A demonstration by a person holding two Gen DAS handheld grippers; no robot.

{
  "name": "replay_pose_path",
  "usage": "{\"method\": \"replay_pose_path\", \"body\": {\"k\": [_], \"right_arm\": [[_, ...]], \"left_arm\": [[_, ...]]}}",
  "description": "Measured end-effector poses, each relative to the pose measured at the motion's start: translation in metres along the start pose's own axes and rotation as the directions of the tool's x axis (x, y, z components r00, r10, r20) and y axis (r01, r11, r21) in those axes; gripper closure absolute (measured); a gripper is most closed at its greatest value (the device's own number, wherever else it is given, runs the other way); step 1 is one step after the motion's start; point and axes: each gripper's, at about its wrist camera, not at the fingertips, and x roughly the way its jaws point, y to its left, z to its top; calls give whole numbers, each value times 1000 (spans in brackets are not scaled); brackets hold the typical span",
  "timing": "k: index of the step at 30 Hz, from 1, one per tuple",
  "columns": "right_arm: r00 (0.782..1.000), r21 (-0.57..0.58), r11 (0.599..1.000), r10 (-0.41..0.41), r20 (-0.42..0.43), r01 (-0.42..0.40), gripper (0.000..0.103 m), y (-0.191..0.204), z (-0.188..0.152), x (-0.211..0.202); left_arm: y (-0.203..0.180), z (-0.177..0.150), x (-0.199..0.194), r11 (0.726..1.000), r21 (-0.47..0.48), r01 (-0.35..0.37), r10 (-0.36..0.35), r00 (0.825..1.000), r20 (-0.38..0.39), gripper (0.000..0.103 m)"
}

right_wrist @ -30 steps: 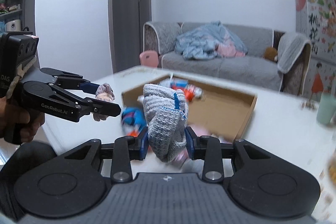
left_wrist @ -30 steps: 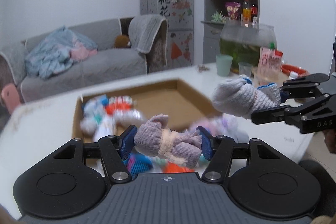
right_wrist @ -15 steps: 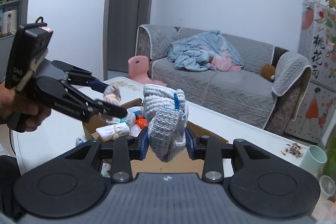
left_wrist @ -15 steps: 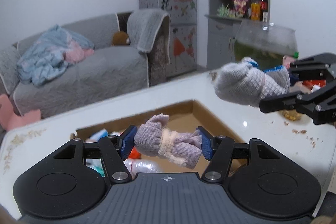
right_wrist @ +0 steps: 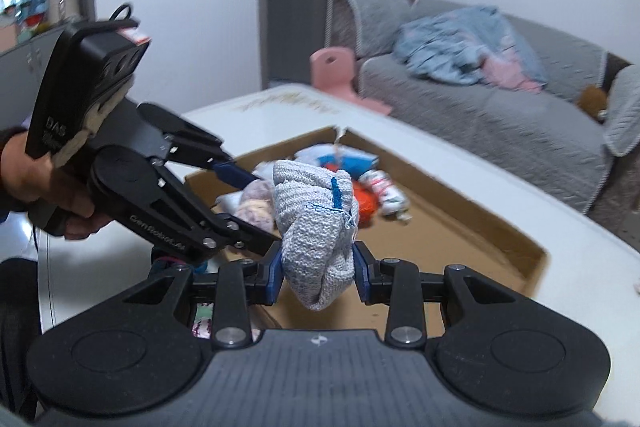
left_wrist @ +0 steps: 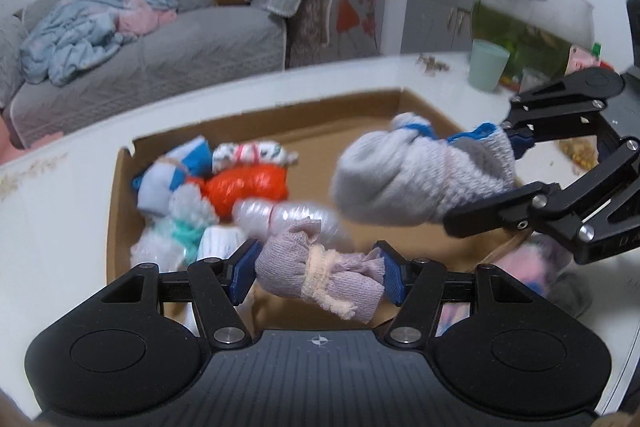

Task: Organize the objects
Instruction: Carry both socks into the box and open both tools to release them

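Observation:
My left gripper (left_wrist: 318, 273) is shut on a rolled mauve sock bundle (left_wrist: 320, 277) with a cream band, held over the near edge of an open cardboard box (left_wrist: 120, 195). My right gripper (right_wrist: 318, 273) is shut on a rolled grey sock bundle (right_wrist: 316, 227) with blue trim, also above the box (right_wrist: 500, 239). The grey bundle (left_wrist: 420, 179) shows in the left wrist view, held by the right gripper (left_wrist: 496, 163) to the right. The left gripper (right_wrist: 256, 207) shows at left in the right wrist view. Several rolled sock bundles (left_wrist: 240, 187) lie in the box's left part.
The box sits on a white table (left_wrist: 60, 207). A green cup (left_wrist: 488, 65) and a fishbowl (left_wrist: 528, 27) stand at the far right of the table. More bundles (left_wrist: 532, 275) lie by the box's near right corner. A grey sofa (left_wrist: 160, 39) is beyond the table.
Both grippers have tilted down and moved in over the box, each keeping its sock bundle. The box's contents are now in fuller view.

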Motion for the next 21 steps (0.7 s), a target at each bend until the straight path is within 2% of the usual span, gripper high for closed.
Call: {"method": "replay_pose_path", "body": {"k": [7,12,21], "right_arm": [[995,-62,997,50,-86,-55,71,-1,7,28],[989,-106,992,49,-141,-65,71,3,9,38],[966,-145,986,44,-254,-83,71,11,12,57]], "left_arm": [[12,-9,19,999,50,-1,5,996,-90,36],[17,-10,18,998,68,-1,9,994,-109,36],[18,-5,20,1000,17,-19,21,986,-167,34]]}}
